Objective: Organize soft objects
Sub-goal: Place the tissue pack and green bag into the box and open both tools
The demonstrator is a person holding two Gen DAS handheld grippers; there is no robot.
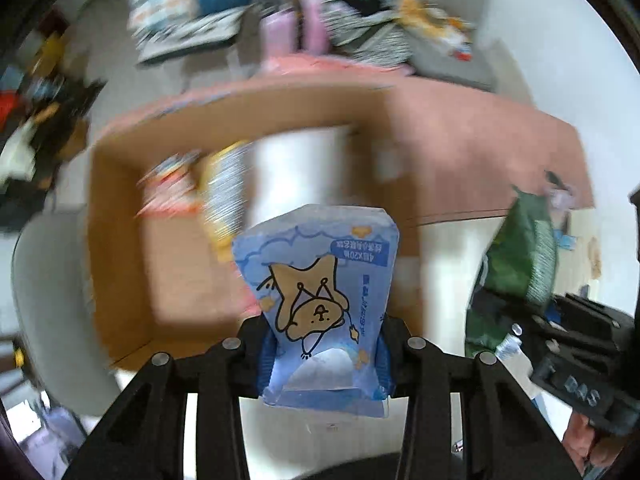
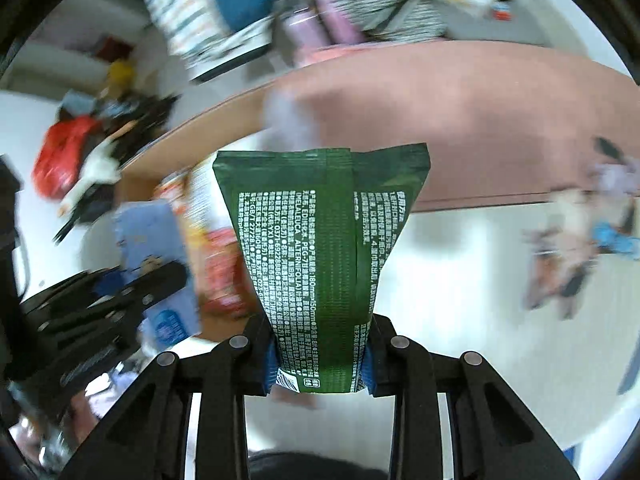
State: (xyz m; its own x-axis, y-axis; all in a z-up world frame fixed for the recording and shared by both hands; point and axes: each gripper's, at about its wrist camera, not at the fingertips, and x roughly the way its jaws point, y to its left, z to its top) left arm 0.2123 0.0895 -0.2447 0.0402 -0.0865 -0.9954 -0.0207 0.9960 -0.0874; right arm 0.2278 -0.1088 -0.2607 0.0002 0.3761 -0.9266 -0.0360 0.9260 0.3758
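My left gripper (image 1: 324,356) is shut on a light blue tissue pack (image 1: 320,292) with a cartoon bear, held above an open cardboard box (image 1: 120,240). My right gripper (image 2: 320,360) is shut on a dark green wipes pack (image 2: 320,248) with white print, held to the right of the box (image 2: 460,120). The green pack also shows at the right of the left wrist view (image 1: 516,256). The blue pack (image 2: 152,240) and the left gripper's fingers (image 2: 120,300) show at the left of the right wrist view. The box holds several packs, one red (image 2: 224,272), and a white item (image 1: 292,172).
The background is blurred by motion. Piled fabrics and bags (image 1: 360,20) lie beyond the box on the white floor. A red bag (image 2: 64,156) and dark clutter sit at the left. A grey cushion (image 1: 48,300) lies left of the box. Small scattered items (image 2: 580,240) lie at the right.
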